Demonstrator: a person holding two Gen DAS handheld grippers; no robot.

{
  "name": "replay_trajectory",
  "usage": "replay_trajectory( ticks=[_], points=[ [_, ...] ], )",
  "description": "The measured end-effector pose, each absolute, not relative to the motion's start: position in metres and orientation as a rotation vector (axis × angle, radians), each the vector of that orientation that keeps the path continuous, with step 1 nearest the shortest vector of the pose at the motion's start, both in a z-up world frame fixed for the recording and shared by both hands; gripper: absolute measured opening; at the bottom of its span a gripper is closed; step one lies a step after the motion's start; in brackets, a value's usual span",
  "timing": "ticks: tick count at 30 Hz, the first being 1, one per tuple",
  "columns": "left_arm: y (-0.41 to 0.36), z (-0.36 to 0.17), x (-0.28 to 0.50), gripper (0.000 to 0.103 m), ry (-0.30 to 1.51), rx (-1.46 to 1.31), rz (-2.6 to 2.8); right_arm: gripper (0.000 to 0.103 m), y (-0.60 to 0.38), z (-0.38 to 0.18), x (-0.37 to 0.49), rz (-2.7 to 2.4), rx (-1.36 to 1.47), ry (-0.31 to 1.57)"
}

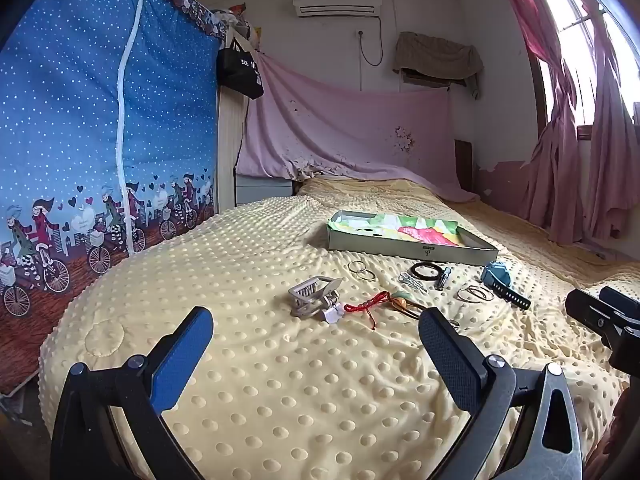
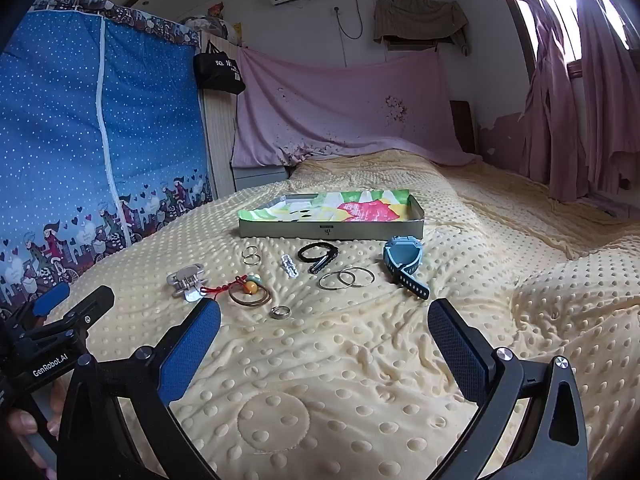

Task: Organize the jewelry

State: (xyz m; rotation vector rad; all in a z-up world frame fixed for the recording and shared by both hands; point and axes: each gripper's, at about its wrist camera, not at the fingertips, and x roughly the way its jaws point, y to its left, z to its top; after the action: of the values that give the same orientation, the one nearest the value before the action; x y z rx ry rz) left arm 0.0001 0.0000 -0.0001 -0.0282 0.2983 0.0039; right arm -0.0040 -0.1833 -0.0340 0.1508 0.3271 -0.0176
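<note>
Jewelry lies scattered on a yellow dotted bedspread point(image 2: 320, 380) in front of a shallow cardboard box point(image 2: 332, 229) lined with colourful paper. I see a beige hair claw point(image 1: 314, 295), a red knotted cord with beads point(image 2: 240, 286), a silver ring point(image 2: 280, 312), small hoops point(image 2: 251, 255), larger hoops point(image 2: 346, 279), a black hair tie point(image 2: 317, 252), a white clip point(image 2: 289, 266) and a blue watch point(image 2: 404, 266). My left gripper point(image 1: 316, 360) and right gripper point(image 2: 324, 352) hover open, short of the items, with nothing between their fingers.
A blue fabric wardrobe point(image 1: 100, 140) stands to the left of the bed. A pink sheet point(image 2: 340, 112) hangs at the head, and pink curtains point(image 2: 580, 100) cover the window at the right. The box point(image 1: 412, 240) sits mid-bed.
</note>
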Motion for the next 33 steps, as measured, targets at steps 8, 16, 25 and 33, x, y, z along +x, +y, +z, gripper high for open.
replay_trajectory(
  ticks=[8, 16, 25, 33],
  points=[
    [0.0007, 0.0004, 0.0, 0.103, 0.303, -0.03, 0.003, 0.102, -0.1828, -0.034, -0.0042, -0.018, 0.148, 0.326],
    [0.0002, -0.0062, 0.0044, 0.103, 0.306, -0.032, 0.002, 0.102, -0.1824, -0.034, -0.0046, -0.018, 0.148, 0.327],
    [0.0018, -0.0055, 0.0038, 0.103, 0.308, -0.033, 0.002, 0.102, -0.1826, -0.0346, -0.004, -0.018, 0.148, 0.328],
    [-0.0011, -0.002, 0.0021, 0.103, 0.307, -0.025, -0.004, 0.102, -0.1827, -0.035, -0.0037, -0.018, 0.149, 0.329]
  ],
)
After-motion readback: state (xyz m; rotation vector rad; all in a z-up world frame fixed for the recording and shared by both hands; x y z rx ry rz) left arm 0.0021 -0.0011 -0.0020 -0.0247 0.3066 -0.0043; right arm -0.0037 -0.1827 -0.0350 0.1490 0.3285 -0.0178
